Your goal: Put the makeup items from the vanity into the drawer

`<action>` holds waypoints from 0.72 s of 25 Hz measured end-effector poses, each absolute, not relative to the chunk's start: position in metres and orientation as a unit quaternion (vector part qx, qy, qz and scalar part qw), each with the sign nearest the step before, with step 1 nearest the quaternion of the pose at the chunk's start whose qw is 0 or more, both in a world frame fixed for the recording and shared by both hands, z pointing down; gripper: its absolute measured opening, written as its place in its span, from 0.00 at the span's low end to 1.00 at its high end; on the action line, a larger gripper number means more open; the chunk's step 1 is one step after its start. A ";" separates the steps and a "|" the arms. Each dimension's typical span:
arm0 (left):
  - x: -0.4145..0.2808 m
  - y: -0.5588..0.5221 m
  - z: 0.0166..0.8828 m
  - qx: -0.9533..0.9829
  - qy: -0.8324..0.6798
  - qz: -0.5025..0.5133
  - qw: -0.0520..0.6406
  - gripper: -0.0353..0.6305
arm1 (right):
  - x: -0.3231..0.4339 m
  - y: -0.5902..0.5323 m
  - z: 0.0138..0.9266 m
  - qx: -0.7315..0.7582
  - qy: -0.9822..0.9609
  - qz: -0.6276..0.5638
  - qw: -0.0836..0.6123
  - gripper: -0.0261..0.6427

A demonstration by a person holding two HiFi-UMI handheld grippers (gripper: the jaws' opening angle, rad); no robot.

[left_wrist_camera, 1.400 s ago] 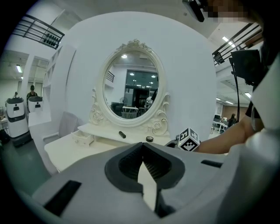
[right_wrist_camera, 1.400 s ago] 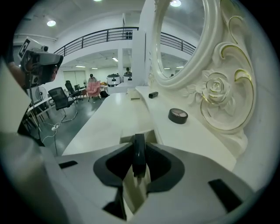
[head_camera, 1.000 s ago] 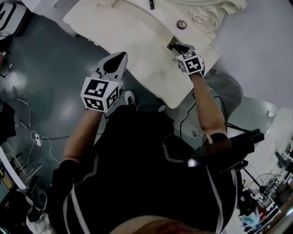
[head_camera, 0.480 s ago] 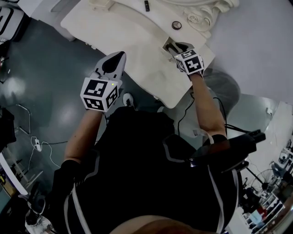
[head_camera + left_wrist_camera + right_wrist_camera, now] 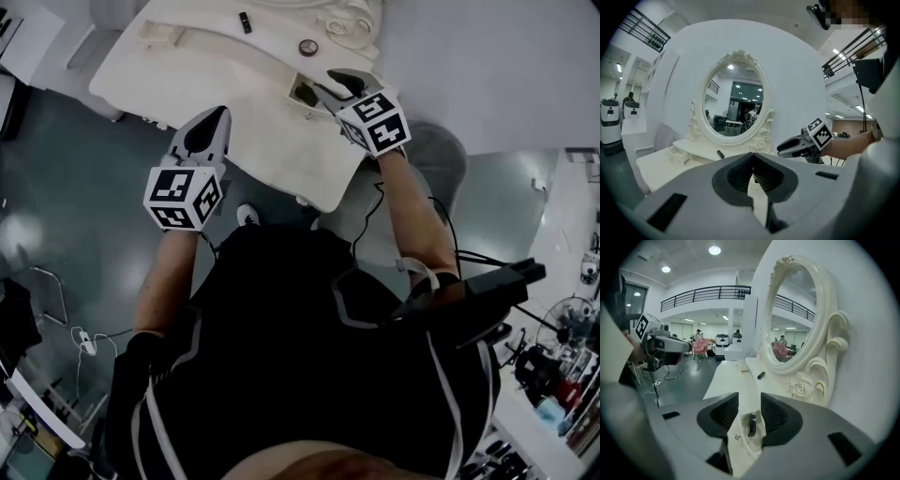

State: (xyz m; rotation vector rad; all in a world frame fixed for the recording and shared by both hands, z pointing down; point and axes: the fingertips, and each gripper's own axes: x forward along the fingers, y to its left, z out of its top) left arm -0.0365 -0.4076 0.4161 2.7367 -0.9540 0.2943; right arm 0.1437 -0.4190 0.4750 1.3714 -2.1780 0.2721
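Note:
The cream vanity [image 5: 216, 84] fills the top of the head view. Its small drawer [image 5: 302, 91] near the right end stands pulled out. My right gripper [image 5: 332, 85] hovers just above and to the right of it. Its jaws have just been opening and now stand open with nothing gripped between them. In the right gripper view [image 5: 749, 411] a dark shape [image 5: 751, 424] shows through the gap, down in the drawer. A round compact [image 5: 307, 47] and a black stick [image 5: 245, 22] lie on the top by the mirror base. My left gripper [image 5: 210, 127] is shut and empty above the vanity's front edge.
An oval mirror [image 5: 733, 101] in a carved frame rises at the back of the vanity. A small cream box [image 5: 159, 36] sits at the vanity's left end. Grey floor with cables [image 5: 84, 337] lies below left. The black stick [image 5: 761, 375] also shows beyond the right jaws.
My right gripper has lifted up out of the drawer and its jaws have spread. The left gripper has risen a little. The head view has shifted, so the vanity sits further left.

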 end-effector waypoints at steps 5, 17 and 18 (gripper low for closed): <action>-0.020 -0.402 0.393 0.945 -0.306 0.077 0.090 0.06 | 0.150 -0.395 0.424 0.531 -0.811 0.082 0.230 0.25; 0.002 -0.386 0.349 0.954 -0.291 0.037 0.059 0.06 | 0.167 -0.346 0.347 0.562 -0.812 0.044 0.154 0.14; 0.002 -0.386 0.347 0.954 -0.291 0.035 0.059 0.06 | 0.168 -0.343 0.342 0.564 -0.811 0.043 0.145 0.12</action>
